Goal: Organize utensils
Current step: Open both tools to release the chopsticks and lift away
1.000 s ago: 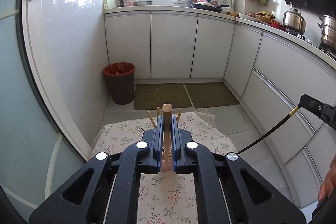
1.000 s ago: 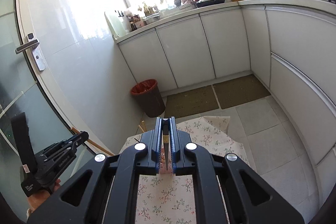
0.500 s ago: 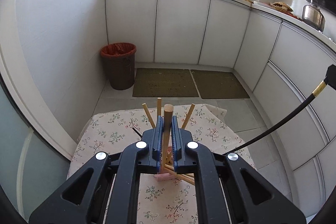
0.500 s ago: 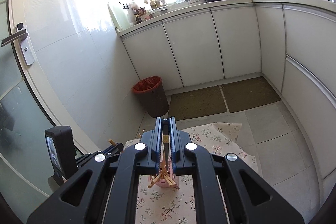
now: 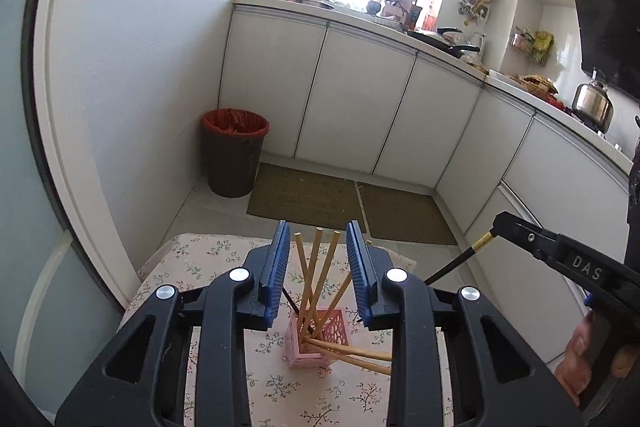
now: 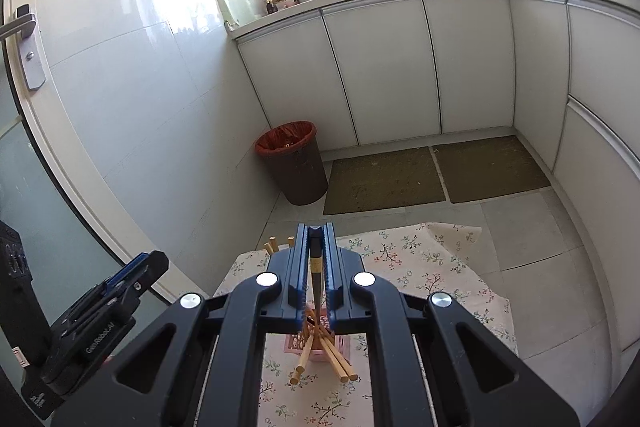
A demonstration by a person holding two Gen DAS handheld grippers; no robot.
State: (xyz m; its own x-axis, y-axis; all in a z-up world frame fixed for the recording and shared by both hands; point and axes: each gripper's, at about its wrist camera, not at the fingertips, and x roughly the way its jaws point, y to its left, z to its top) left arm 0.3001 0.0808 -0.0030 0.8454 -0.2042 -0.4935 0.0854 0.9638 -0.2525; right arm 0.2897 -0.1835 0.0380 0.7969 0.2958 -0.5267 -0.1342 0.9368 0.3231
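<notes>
A pink openwork holder (image 5: 316, 341) stands on the floral tablecloth (image 5: 208, 267), with several wooden chopsticks (image 5: 320, 279) leaning in it. My left gripper (image 5: 319, 259) is open and empty above the holder. My right gripper (image 6: 315, 261) is shut on a black chopstick with a gold band (image 6: 315, 277); its tip points down toward the holder (image 6: 320, 345). In the left wrist view the same black chopstick (image 5: 460, 259) slants in from the right gripper's body (image 5: 560, 259).
A small table with the tablecloth (image 6: 420, 267) stands on a tiled floor. A brown bin with a red liner (image 5: 234, 153) stands by the white cabinets (image 5: 360, 115). Two mats (image 6: 436, 175) lie before them. A glass door (image 6: 24, 147) is at left.
My left gripper has opened and let go of the thick wooden utensil it held. Both grippers have come lower and closer over the holder. The right gripper still holds the black chopstick.
</notes>
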